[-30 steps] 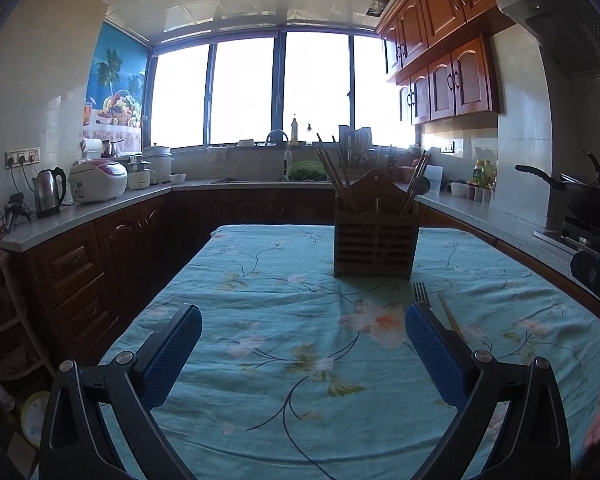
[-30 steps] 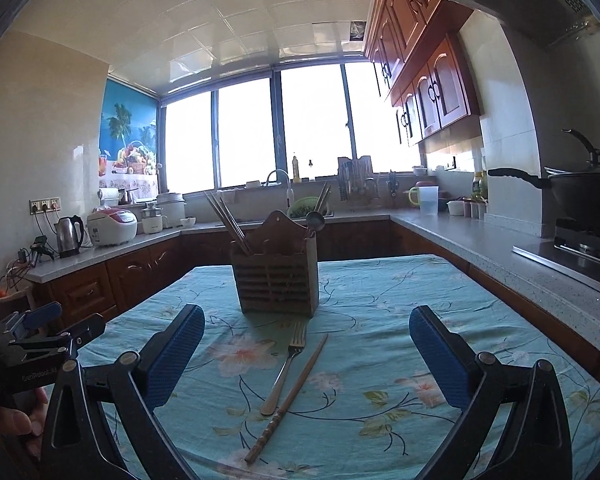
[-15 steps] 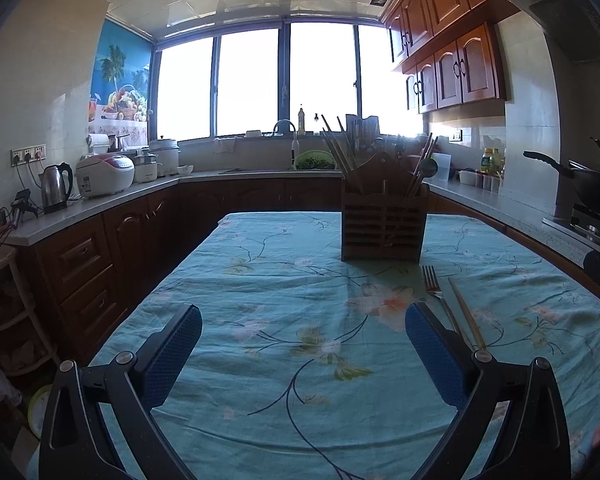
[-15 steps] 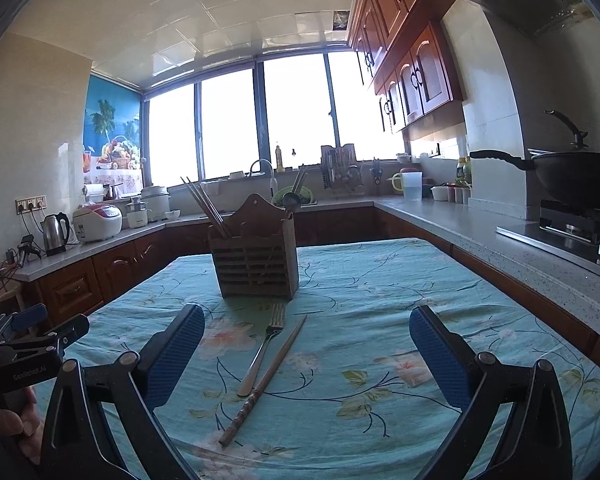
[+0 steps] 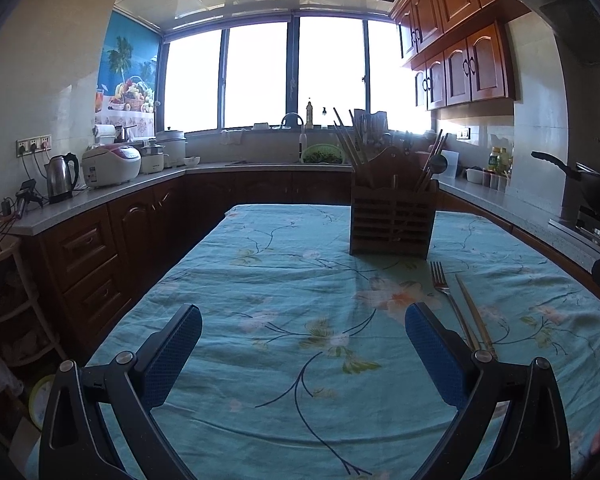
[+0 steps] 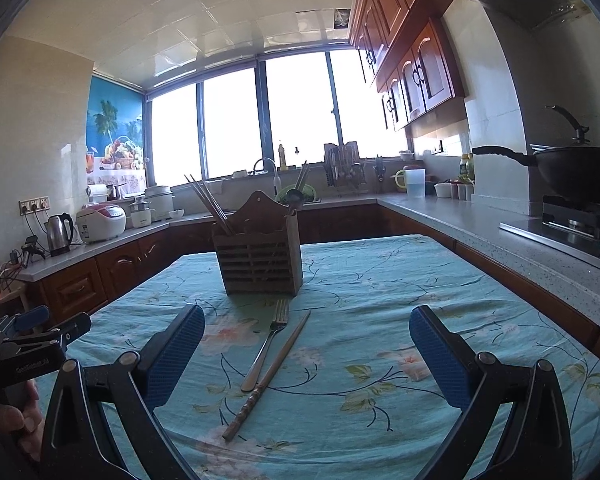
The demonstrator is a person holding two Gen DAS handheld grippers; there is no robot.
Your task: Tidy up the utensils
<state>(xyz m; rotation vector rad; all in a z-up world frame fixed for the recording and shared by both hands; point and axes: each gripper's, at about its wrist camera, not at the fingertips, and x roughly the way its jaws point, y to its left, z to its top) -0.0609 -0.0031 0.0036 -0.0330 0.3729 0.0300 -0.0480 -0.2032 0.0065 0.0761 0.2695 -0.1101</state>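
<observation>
A wooden slatted utensil holder (image 6: 260, 260) stands on the teal floral tablecloth, with chopsticks and a ladle upright in it; it also shows in the left wrist view (image 5: 392, 222). A metal fork (image 6: 267, 344) and a pair of wooden chopsticks (image 6: 270, 372) lie side by side in front of it; the left wrist view shows the fork (image 5: 450, 300) and chopsticks (image 5: 474, 314) by its right finger. My right gripper (image 6: 306, 356) is open and empty, hovering just short of the fork and chopsticks. My left gripper (image 5: 304, 354) is open and empty over bare cloth to their left.
The table (image 6: 380, 320) sits between dark wood counters. A kettle (image 5: 62, 176) and rice cooker (image 5: 110, 164) stand on the left counter. A wok (image 6: 580, 172) sits on the stove at right. The left gripper shows at the right wrist view's left edge (image 6: 28, 340).
Both grippers have dropped lower and tilted up a little, so the holder, fork and chopsticks sit higher and nearer in both views. Both stay open.
</observation>
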